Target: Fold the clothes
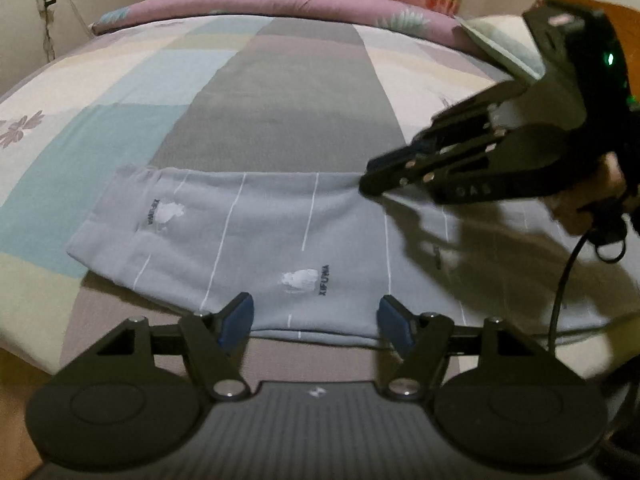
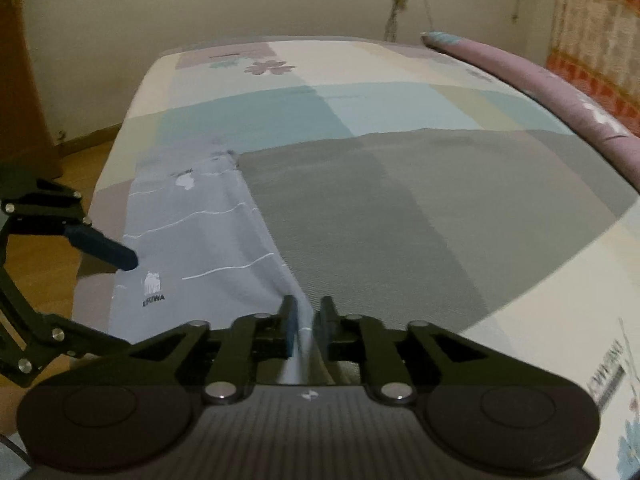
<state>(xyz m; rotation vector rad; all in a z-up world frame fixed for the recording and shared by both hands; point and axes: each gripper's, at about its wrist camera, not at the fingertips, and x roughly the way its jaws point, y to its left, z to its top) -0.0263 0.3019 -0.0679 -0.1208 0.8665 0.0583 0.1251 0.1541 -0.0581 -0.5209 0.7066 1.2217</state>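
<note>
Left wrist view showed a grey-blue garment [image 1: 280,240] lying flat across the lower middle of the frame, on a patchwork bedsheet [image 1: 120,92]. It bore thin white stripes, small white printed motifs and dark lettering. The left gripper [image 1: 316,320] stood with its jaws wide apart at the garment's near edge, blue pads [image 1: 240,316] on either side of the cloth and nothing between them. The right gripper [image 1: 372,184] entered from the right of the frame, tips down on the far edge of the garment.

Right wrist view, bottom centre: the right gripper [image 2: 310,320] had its jaws nearly together with a ridge of the grey-blue fabric pinched up between them. The garment [image 2: 192,240] ran away toward the left middle of the frame, and one finger of the left gripper [image 2: 108,252] showed at the left edge.

Handling, as a judgement: a light, limp knit. It would drape and sag wherever unsupported, crease readily and drag on the sheet. Best taken at edges or corners, both sides lifted together, so a fold line stays straight.

Hard to make out: motion blur softened both views. The garment's right end lay under the right gripper's shadow. Whether it was trousers or a top could not be told, nor how many layers already lay doubled. A purple floral quilt [image 1: 280,4] edged the top.
</note>
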